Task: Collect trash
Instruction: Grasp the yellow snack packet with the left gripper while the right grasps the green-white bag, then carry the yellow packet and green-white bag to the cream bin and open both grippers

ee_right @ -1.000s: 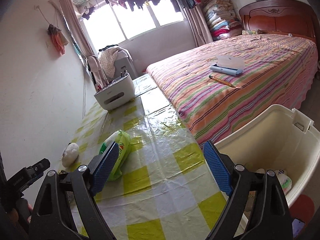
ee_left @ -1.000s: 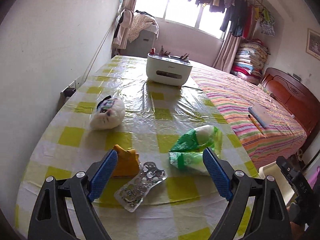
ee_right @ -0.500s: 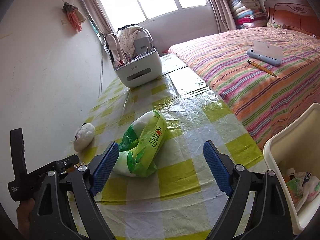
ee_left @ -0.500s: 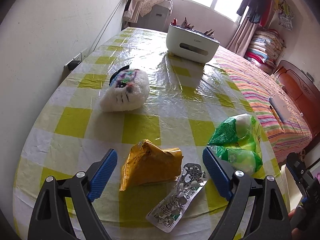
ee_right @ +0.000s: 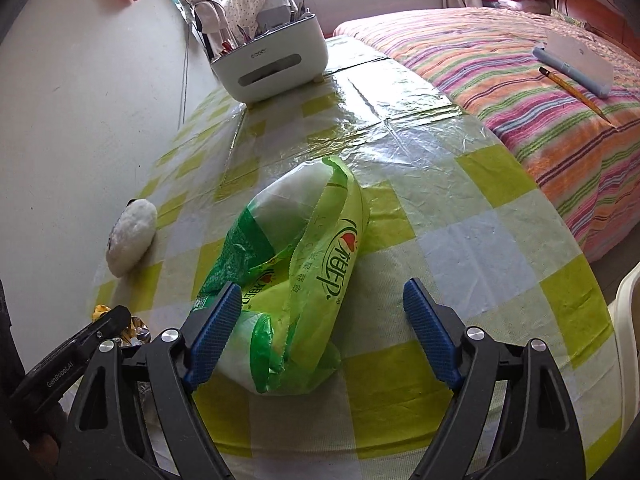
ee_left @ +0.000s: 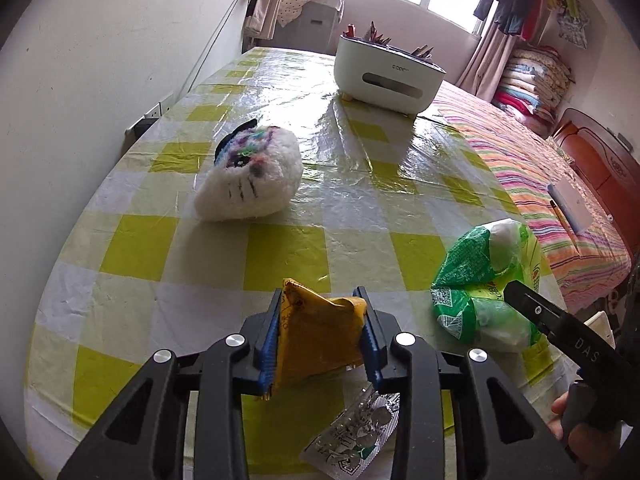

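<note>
The left tongs (ee_left: 320, 334) are now clenched on the yellow wrapper (ee_left: 316, 340); half a second ago they stood wide apart around it, so the grasp has just been made. The wrapper sits pinched between both blue pads, its top corner sticking up past them. Just below, at 5 o'clock from the pads, the foil blister pack (ee_left: 354, 436) lies on the tabletop (ee_left: 280, 256), not gripped.

The right tongs (ee_right: 320, 336) have come forward and now straddle the near end of the green plastic bag (ee_right: 296, 264), spread wide and not yet pressing it. The left pad looks to be touching the bag's side; the right pad is well apart from it.

Out at 11 o'clock in the left view rests a white plush toy (ee_left: 250, 174), and at 12 o'clock a white organizer box (ee_left: 388, 76).

This likely means 1 piece of trash is secured and ready to lift, while the bag needs the right tongs squeezed next. The bin is barely visible now, only a pale edge (ee_right: 628, 296) at 3 o'clock in the right view.
</note>
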A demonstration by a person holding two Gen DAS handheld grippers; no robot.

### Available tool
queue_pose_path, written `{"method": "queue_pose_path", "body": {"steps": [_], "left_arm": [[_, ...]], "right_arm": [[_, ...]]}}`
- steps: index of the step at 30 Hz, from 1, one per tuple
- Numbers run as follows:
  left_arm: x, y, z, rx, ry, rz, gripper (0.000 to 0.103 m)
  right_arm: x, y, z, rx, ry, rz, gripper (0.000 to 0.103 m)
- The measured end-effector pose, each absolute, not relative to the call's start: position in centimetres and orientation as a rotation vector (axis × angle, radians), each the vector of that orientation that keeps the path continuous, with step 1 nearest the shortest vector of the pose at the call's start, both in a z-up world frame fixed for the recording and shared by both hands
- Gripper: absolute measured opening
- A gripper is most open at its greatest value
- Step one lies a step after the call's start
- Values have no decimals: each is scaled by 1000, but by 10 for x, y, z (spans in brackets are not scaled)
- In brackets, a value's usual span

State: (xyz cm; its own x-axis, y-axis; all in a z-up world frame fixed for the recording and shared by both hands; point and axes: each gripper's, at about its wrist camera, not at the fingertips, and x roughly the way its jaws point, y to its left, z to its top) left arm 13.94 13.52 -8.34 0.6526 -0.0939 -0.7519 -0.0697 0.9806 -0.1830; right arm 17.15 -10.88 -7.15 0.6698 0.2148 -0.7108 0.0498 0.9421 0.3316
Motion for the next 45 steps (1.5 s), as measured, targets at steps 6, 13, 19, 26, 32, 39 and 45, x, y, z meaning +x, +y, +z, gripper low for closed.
{"method": "queue_pose_path", "body": {"steps": [6,13,19,26,32,39,45], "left_arm": [[138,133,-81,-194,847,-18,27],[131,129,-62,-230,764,-39,25],[129,105,-51,-212,731,-72,25],[127,61,-38,-207,690,-166,25],[125,18,-35,-192,695,-257,25],[120,-32,-32,-169,693,-363,25],[115,-66,-30,-147,693,-429,25]], "right_arm": [[170,-108,-72,348,843,154,22],[156,-113,-55,294,752,129,13],[146,-133,-46,316,712,104,12],[121,-160,-34,332,647,53,12],[103,-188,-26,356,600,-12,12],[84,-226,-24,397,567,-99,12],[66,-255,-22,430,535,-170,12]]}}
